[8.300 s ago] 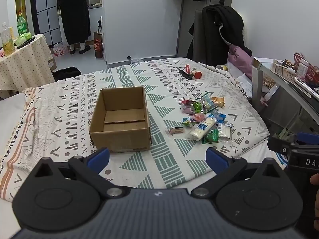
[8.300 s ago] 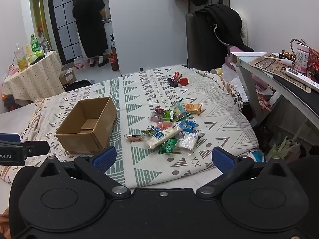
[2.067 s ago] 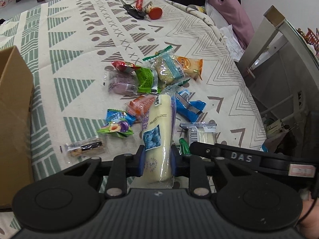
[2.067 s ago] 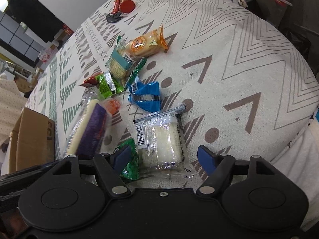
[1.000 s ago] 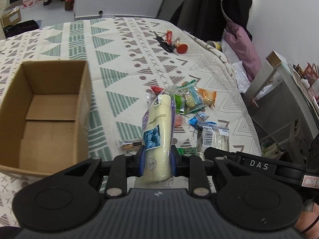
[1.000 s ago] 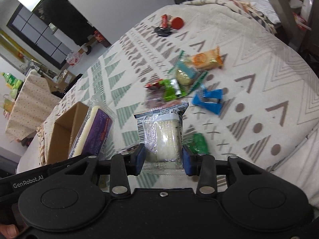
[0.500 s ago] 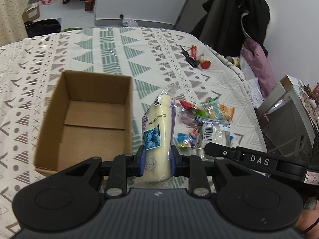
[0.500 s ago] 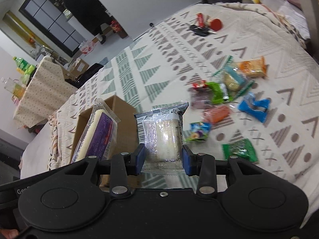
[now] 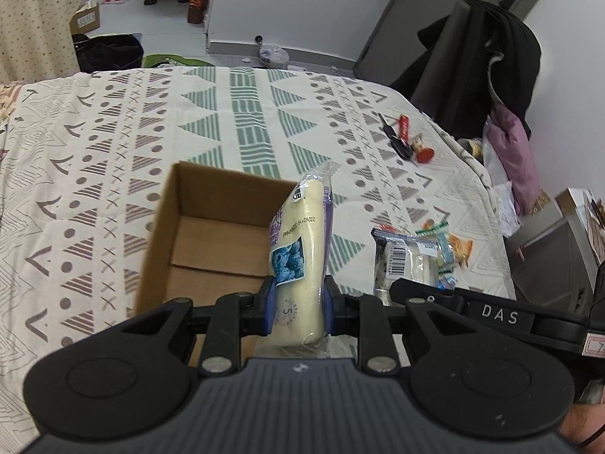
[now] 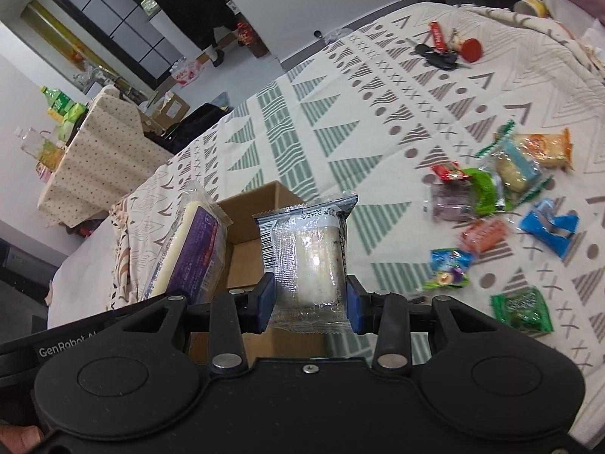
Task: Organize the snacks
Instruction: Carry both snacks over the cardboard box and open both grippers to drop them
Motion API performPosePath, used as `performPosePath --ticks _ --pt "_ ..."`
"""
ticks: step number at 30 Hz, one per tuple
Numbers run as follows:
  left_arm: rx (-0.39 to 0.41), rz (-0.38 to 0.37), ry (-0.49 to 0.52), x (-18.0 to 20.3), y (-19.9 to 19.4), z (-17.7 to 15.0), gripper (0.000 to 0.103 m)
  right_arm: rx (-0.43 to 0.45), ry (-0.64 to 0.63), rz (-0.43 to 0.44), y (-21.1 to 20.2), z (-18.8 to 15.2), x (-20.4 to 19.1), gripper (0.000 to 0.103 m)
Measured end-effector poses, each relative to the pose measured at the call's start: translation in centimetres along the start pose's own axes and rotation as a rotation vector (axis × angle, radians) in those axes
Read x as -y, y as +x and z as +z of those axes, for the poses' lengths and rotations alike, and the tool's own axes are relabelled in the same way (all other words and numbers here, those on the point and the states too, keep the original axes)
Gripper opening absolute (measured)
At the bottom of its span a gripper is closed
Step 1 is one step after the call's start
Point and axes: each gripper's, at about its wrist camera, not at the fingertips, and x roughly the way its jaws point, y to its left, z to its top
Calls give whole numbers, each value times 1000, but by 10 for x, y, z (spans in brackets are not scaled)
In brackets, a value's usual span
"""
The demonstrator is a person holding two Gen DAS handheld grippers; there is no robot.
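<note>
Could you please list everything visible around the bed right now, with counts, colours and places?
Cardboard box: one, brown, open and empty, on the bedspread.
Bedspread: one, cream with green and grey patterns.
Long bread pack: one, cream with purple print, held over the box.
Clear pastry pack: one, white filling, held near the box.
Loose snack packets: about nine, mixed colours, on the bedspread right of the box.
Keys with red fob: one bunch, far side of the bed.
Black coat: one, on a chair.
Left claw: shut on the bread pack.
Right claw: shut on the pastry pack.
</note>
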Motion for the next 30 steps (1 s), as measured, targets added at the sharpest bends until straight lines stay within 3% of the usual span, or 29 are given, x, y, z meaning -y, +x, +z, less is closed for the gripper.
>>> performPosePath --ticks 18,30 --pt "-59 31 -87 -65 40 24 25 -63 -41 20 47 11 -48 38" --pt "-40 64 -130 -84 22 29 28 -79 -56 30 61 13 -65 38"
